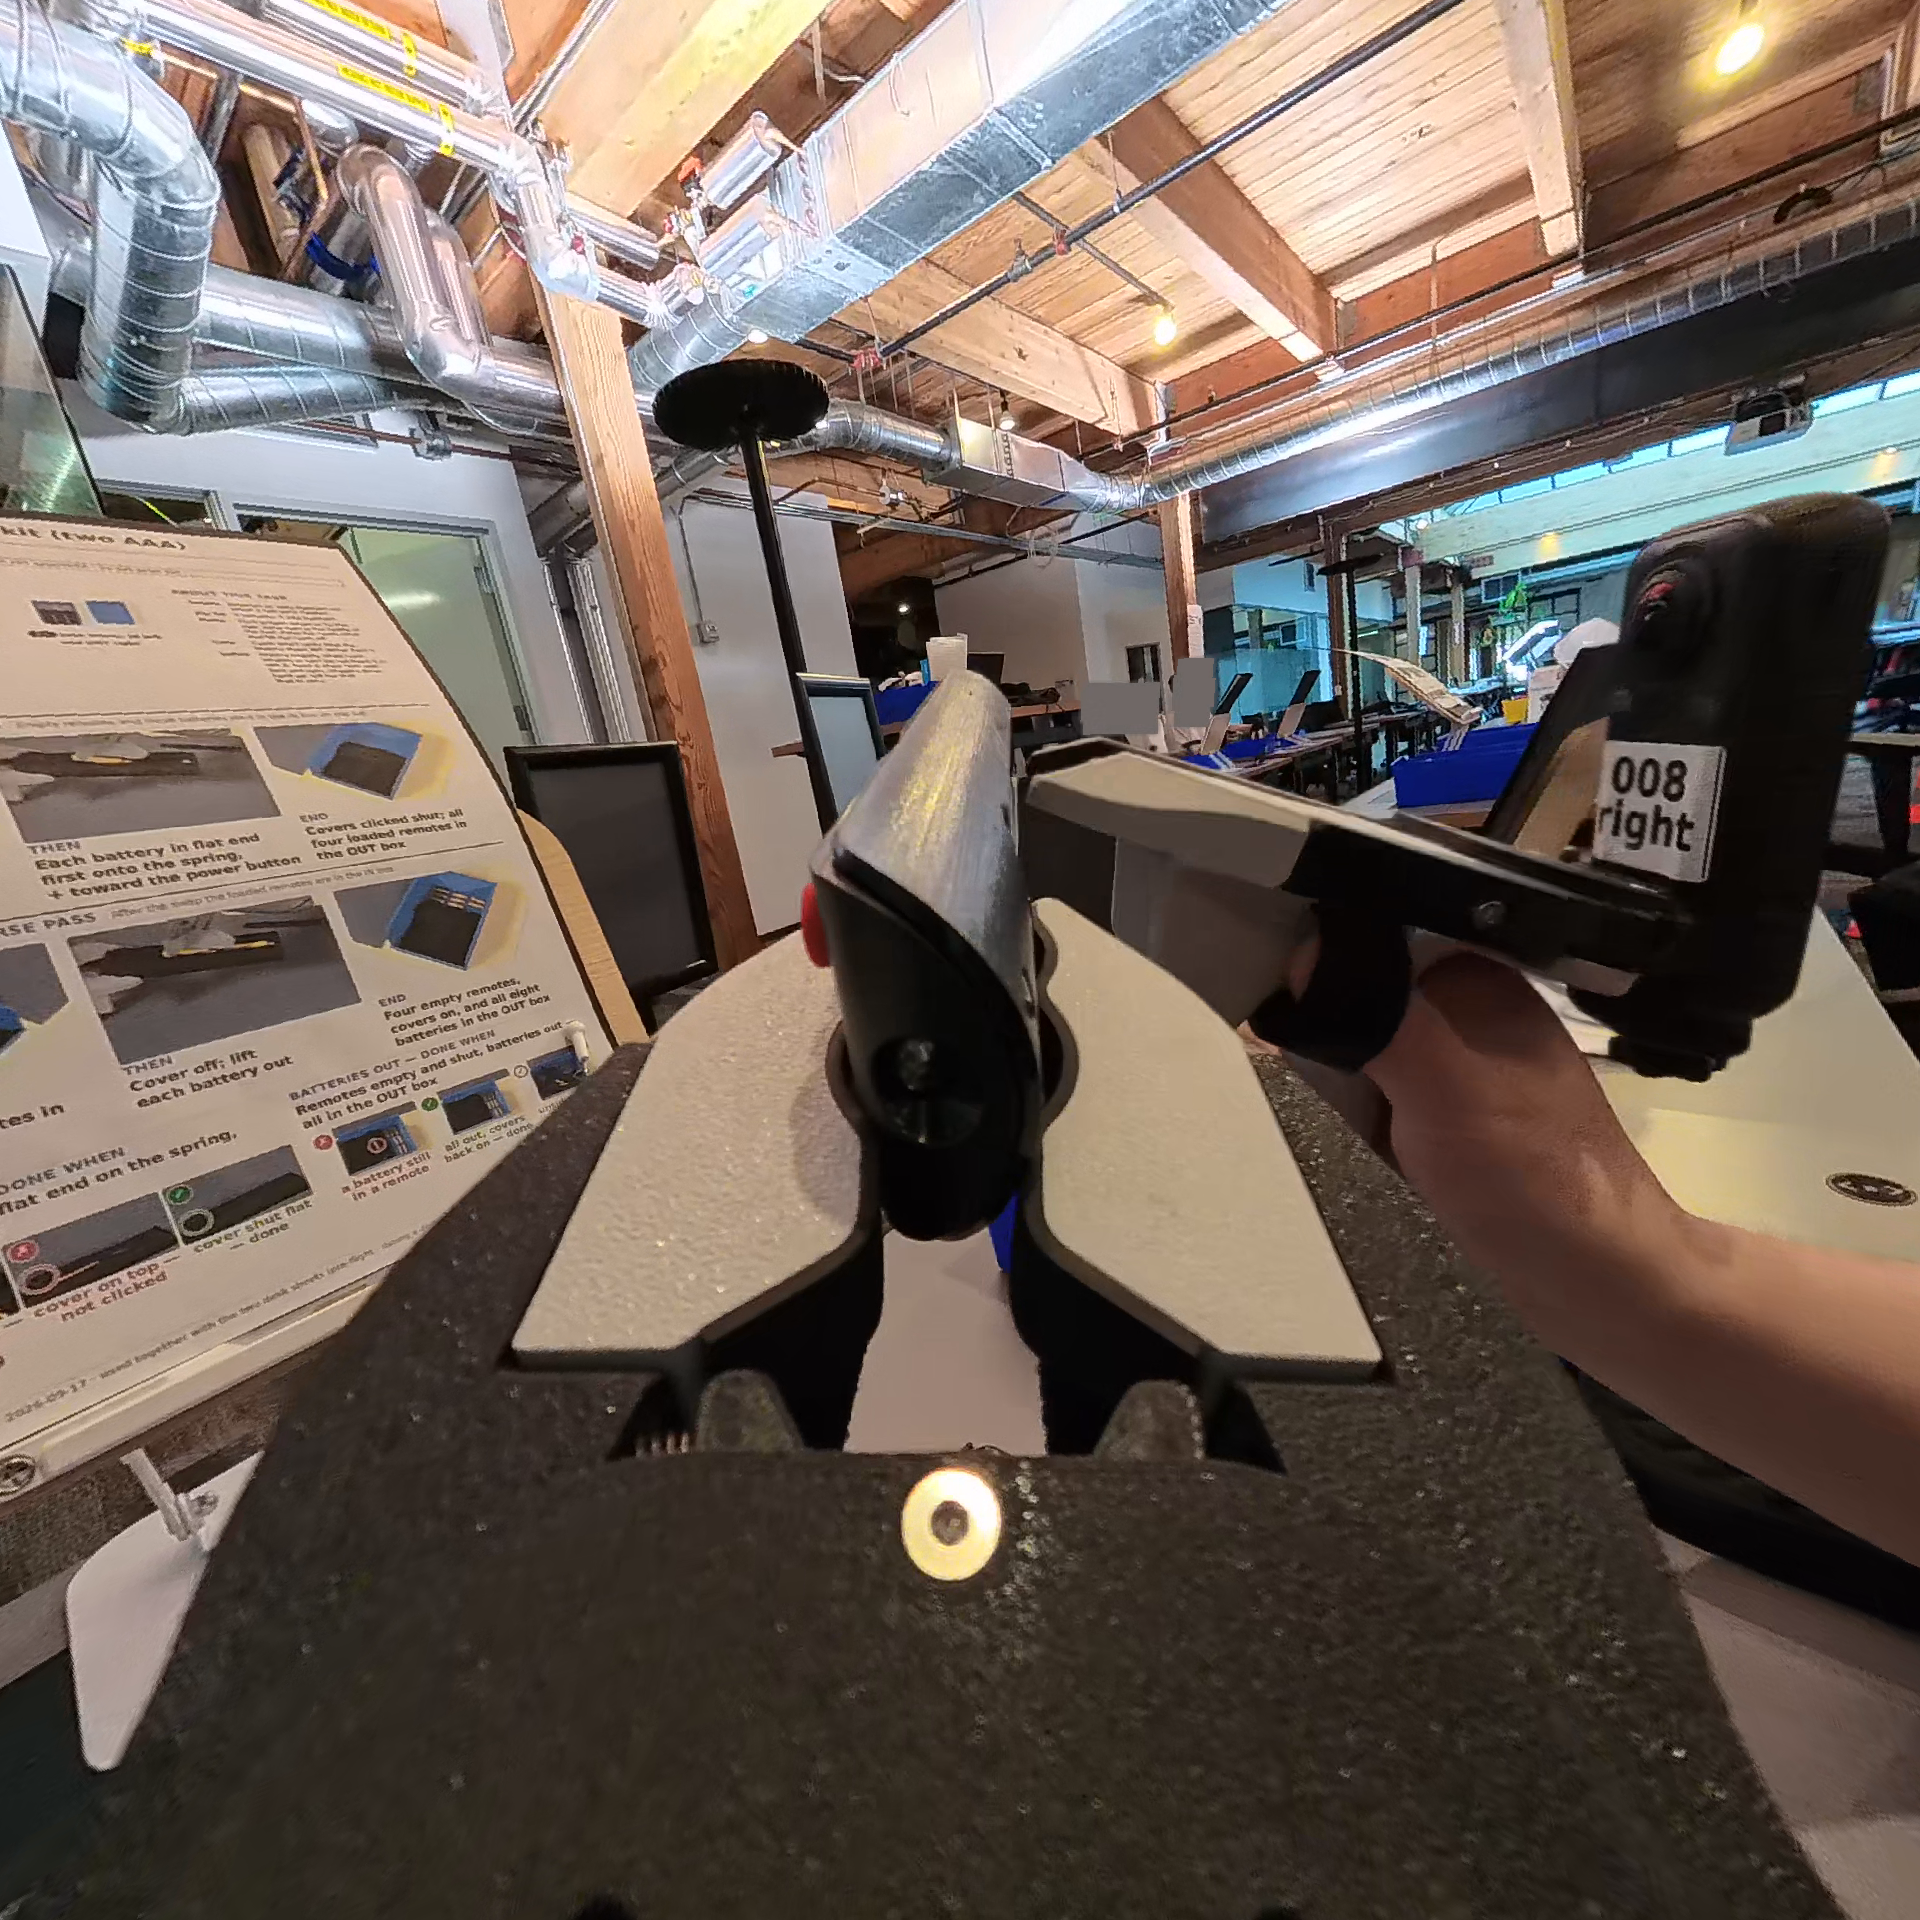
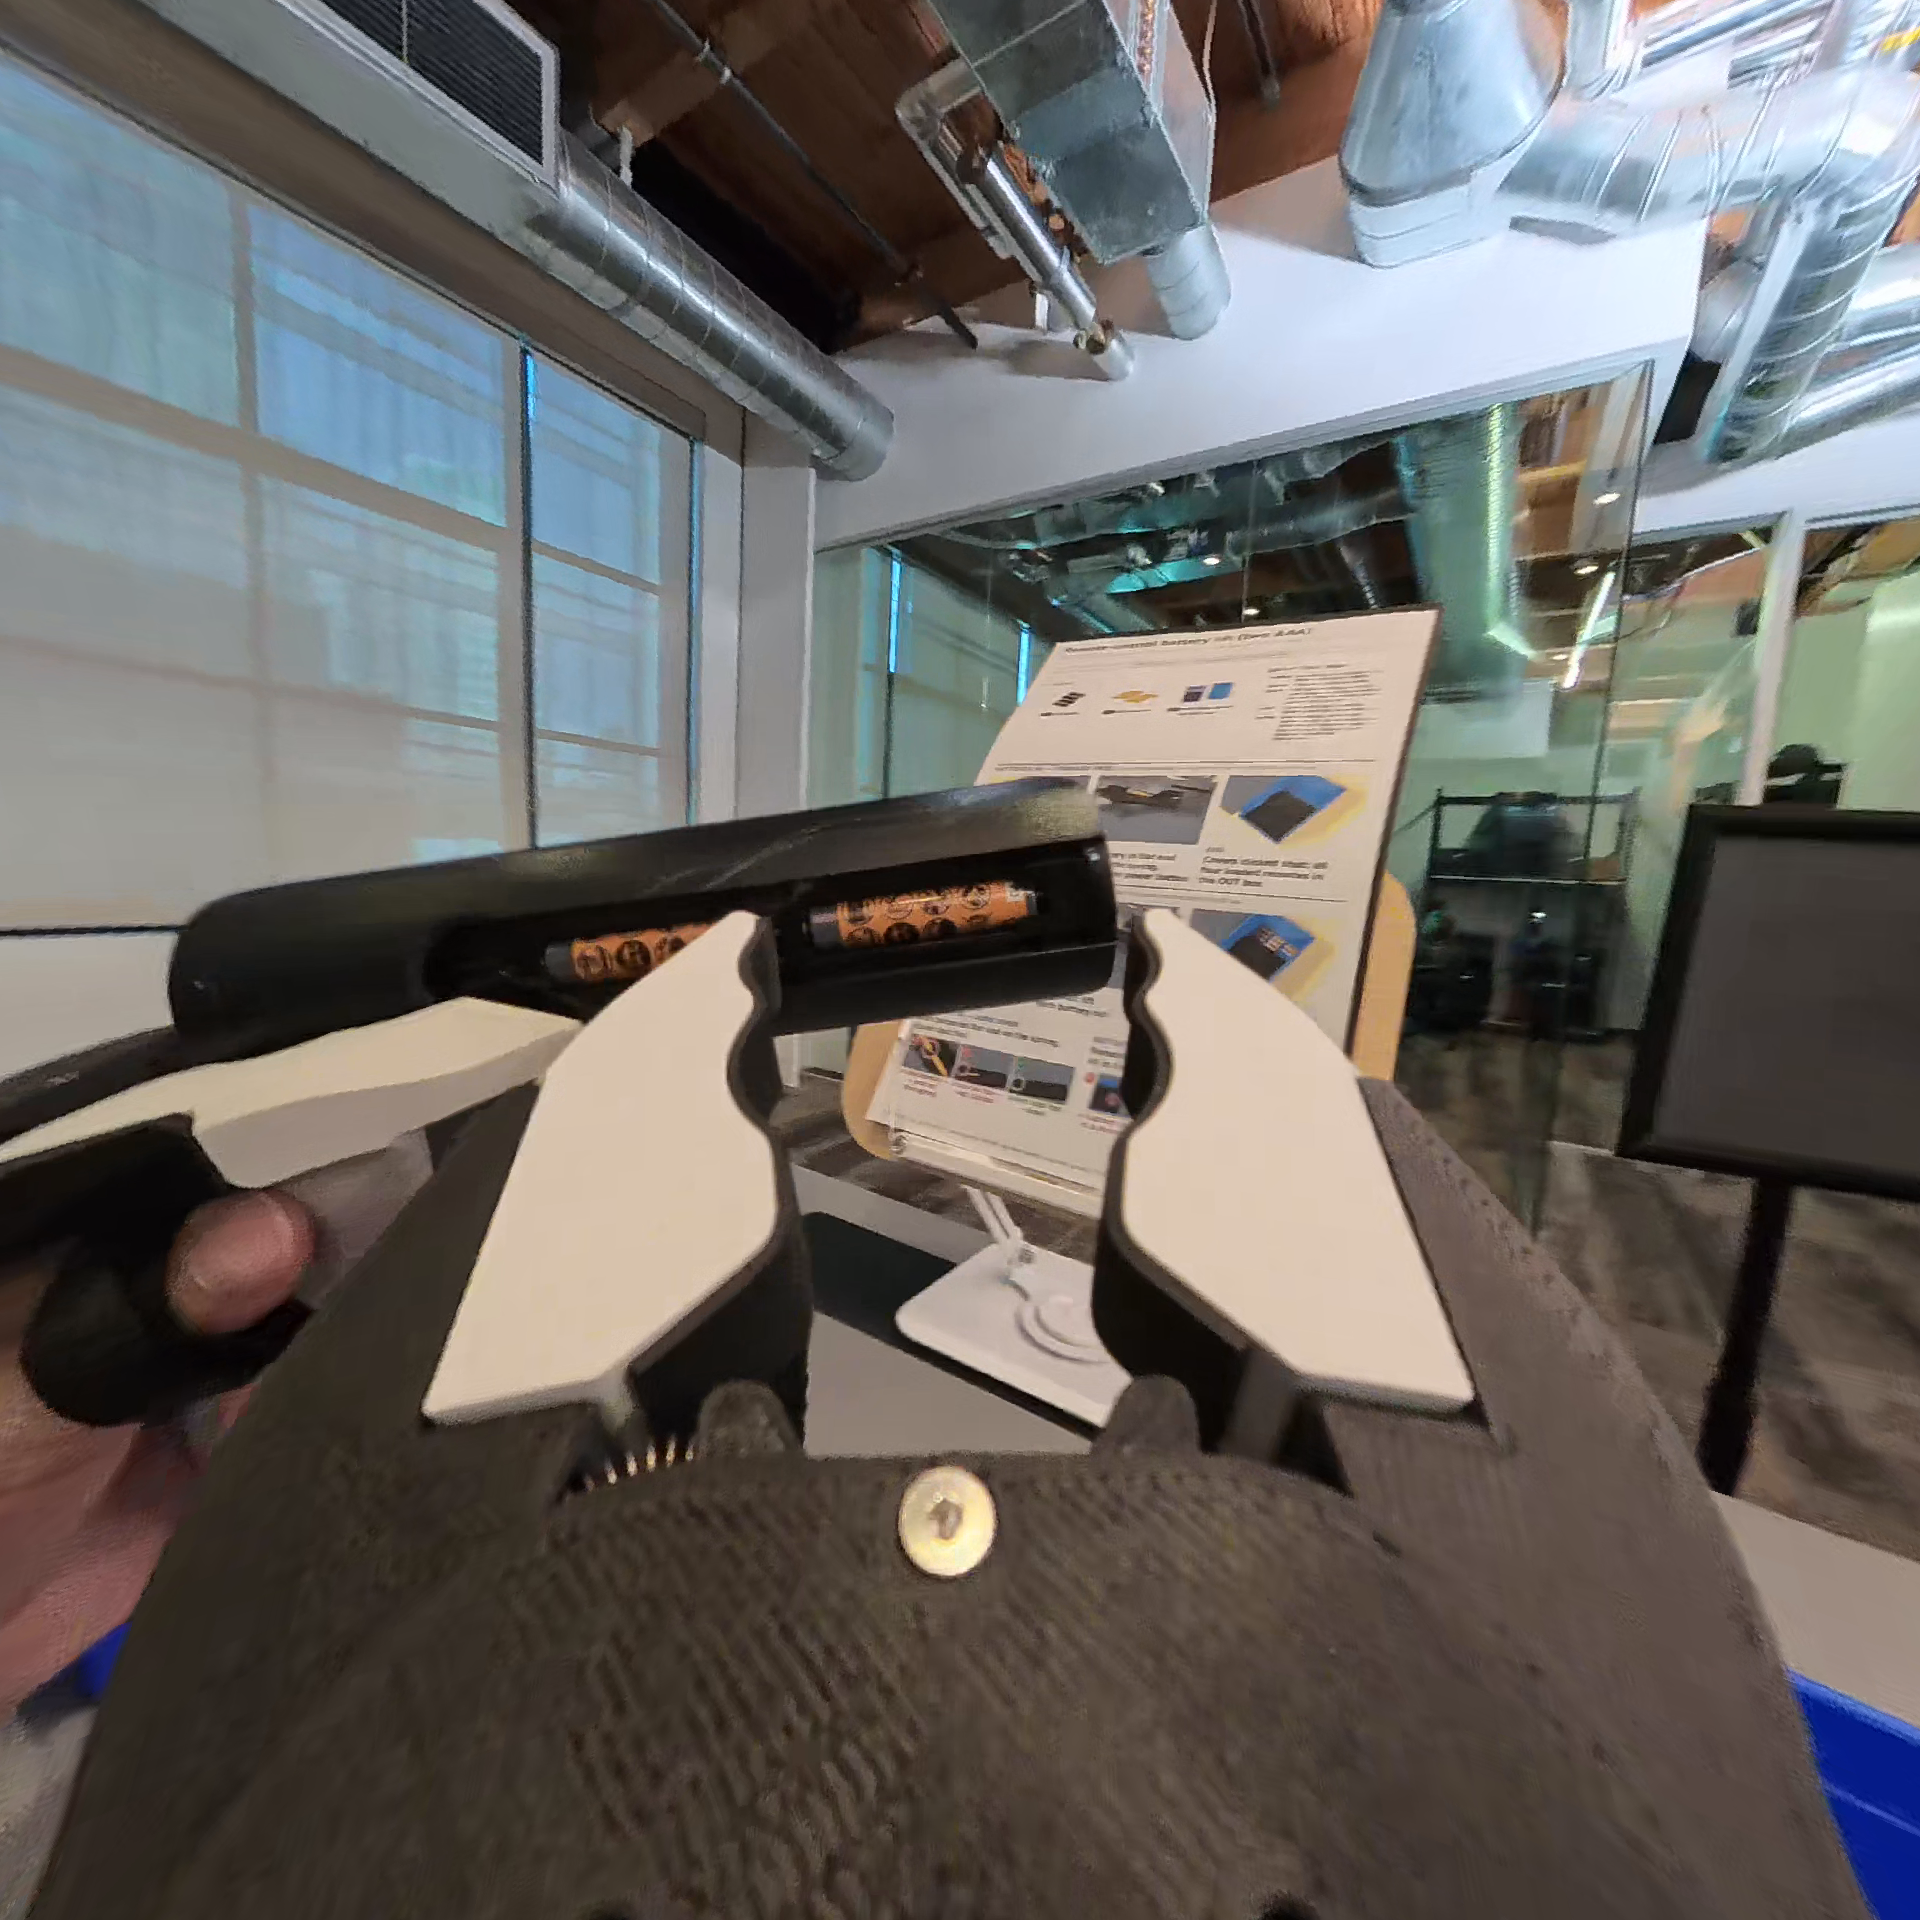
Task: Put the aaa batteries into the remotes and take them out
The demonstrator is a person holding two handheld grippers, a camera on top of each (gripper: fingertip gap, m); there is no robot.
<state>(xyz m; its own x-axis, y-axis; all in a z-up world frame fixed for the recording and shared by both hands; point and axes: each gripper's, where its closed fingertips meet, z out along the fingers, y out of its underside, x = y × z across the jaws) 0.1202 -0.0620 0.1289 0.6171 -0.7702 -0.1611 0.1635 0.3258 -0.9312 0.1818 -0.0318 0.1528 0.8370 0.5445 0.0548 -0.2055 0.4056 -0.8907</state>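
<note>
My left gripper (image 1: 940, 1039) is shut on a black remote (image 1: 935, 852) and holds it up in the air, its red button (image 1: 814, 925) on the left side. In the right wrist view the remote (image 2: 644, 873) lies crosswise with its battery bay open. Two orange-and-black AAA batteries (image 2: 920, 914) (image 2: 623, 951) sit inside it. My right gripper (image 2: 951, 956) is open, and the remote's right end lies between its fingertips. It reaches the remote from the right in the left wrist view (image 1: 1070, 842). The left gripper (image 2: 364, 1029) shows at the left edge.
An instruction sheet on a stand (image 1: 208, 935) (image 2: 1226, 748) stands close ahead. A black framed board (image 1: 613, 862) (image 2: 1787, 997) stands beside it. A blue bin corner (image 2: 1860, 1787) shows at lower right. A person's hand (image 1: 1507, 1122) holds the right gripper.
</note>
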